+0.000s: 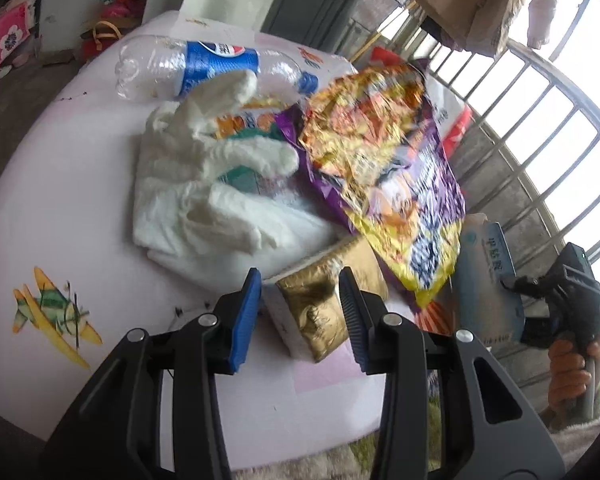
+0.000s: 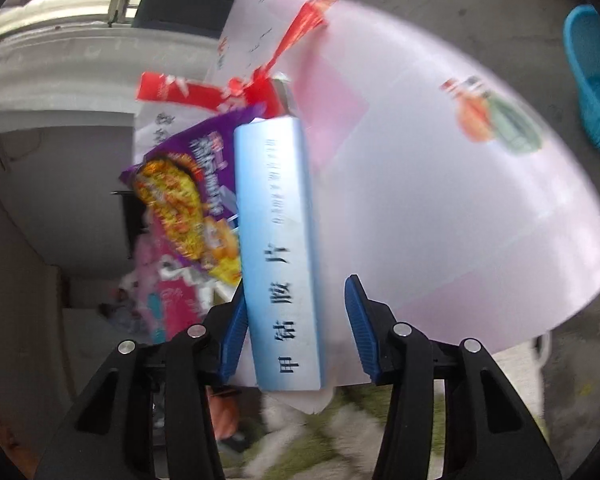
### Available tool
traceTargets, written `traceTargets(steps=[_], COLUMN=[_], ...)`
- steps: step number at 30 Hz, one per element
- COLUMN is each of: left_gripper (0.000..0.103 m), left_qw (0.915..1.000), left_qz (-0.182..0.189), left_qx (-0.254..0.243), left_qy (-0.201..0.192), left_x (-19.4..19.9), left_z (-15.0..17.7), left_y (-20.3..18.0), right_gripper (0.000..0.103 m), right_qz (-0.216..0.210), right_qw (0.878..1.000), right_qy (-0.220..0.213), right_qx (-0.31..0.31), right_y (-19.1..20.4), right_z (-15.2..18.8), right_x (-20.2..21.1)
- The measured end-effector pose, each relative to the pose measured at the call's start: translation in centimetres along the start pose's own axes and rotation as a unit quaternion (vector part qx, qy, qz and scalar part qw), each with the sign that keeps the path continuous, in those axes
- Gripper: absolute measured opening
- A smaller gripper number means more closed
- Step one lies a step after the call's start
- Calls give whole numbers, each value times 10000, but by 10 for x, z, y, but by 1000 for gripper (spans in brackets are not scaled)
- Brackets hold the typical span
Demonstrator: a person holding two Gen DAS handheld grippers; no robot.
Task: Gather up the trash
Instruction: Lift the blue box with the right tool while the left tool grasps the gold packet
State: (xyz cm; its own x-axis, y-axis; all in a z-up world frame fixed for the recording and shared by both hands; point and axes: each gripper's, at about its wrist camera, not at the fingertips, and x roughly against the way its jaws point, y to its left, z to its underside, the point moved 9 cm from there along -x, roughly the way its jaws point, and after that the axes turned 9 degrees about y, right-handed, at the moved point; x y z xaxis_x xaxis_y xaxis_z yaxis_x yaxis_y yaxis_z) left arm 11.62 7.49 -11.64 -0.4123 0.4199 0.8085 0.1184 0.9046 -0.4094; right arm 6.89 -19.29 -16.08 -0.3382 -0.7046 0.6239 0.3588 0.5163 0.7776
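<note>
On the pale pink round table (image 1: 80,200) lies a heap of trash: a clear Pepsi bottle (image 1: 204,68), white disposable gloves (image 1: 196,192), a purple and yellow snack bag (image 1: 388,184) and a gold packet (image 1: 324,300). My left gripper (image 1: 300,316) is low over the table, its blue pads against the sides of the gold packet. At the right edge of the left wrist view, my right gripper (image 1: 516,286) holds a light blue box (image 1: 488,280) upright. In the right wrist view, that light blue box (image 2: 280,248) stands between the pads of my right gripper (image 2: 296,328), clear of the table (image 2: 460,220).
A blue plastic basket (image 2: 596,80) stands on the floor beyond the table. A red wrapper (image 2: 204,92) and the snack bag (image 2: 188,196) hang over the table edge. A metal railing (image 1: 540,140) runs behind the table. A hand (image 1: 572,372) grips the right tool's handle.
</note>
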Motion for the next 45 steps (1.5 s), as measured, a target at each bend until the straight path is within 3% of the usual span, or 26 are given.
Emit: traceTargets(steps=[5, 8, 10, 12, 13, 18, 23, 27, 30, 31, 36, 41, 45], left_gripper=[38, 41, 47, 65, 68, 69, 70, 75, 77, 77, 77, 76, 63], left_qw=[9999, 9993, 9986, 9980, 9981, 9981, 9966, 9945, 9861, 9833, 9818, 9790, 9787], left_qz=[2, 5, -84, -121, -110, -116, 406, 39, -916, -1052, -977, -1150, -1145], left_qx=[-117, -304, -481, -588, -589, -588, -418, -835, -1273, -1375, -1503, -1589, -1586], left_qy=[-94, -200, -205, -176, -174, 163, 587, 630, 540, 554, 621, 558, 620], left_x=[9, 12, 10, 4, 1, -19, -20, -22, -32, -36, -47, -48, -55], left_z=[-1, -9, -14, -16, -14, -12, 5, 16, 18, 18, 16, 13, 8], left_y=[-9, -20, -26, -29, -29, -29, -37, -43, -42, -42, -48, -49, -48], right_gripper=[48, 60, 72, 77, 79, 83, 91, 93, 94, 94, 94, 93, 93], right_qz=[646, 1059, 1444, 1846, 1929, 2335, 2738, 3161, 3390, 3445, 3572, 3595, 3681], right_qw=[9975, 9923, 9852, 9754, 9728, 9578, 9422, 9249, 9146, 9117, 9042, 9027, 8987], right_qy=[-276, -514, -707, -856, -855, -719, -731, -740, -750, -760, -851, -948, -930], right_qx=[90, 379, 602, 849, 957, 1515, 1787, 1981, 2073, 2107, 2181, 2166, 2196], right_y=[-16, -11, -5, 1, 6, 19, 27, 31, 35, 35, 32, 21, 18], right_z=[-5, -7, -4, -3, -6, 5, 7, 4, 0, 1, -1, -2, -8], right_x=[16, 24, 24, 24, 20, -2, -18, -30, -38, -39, -37, -28, -29])
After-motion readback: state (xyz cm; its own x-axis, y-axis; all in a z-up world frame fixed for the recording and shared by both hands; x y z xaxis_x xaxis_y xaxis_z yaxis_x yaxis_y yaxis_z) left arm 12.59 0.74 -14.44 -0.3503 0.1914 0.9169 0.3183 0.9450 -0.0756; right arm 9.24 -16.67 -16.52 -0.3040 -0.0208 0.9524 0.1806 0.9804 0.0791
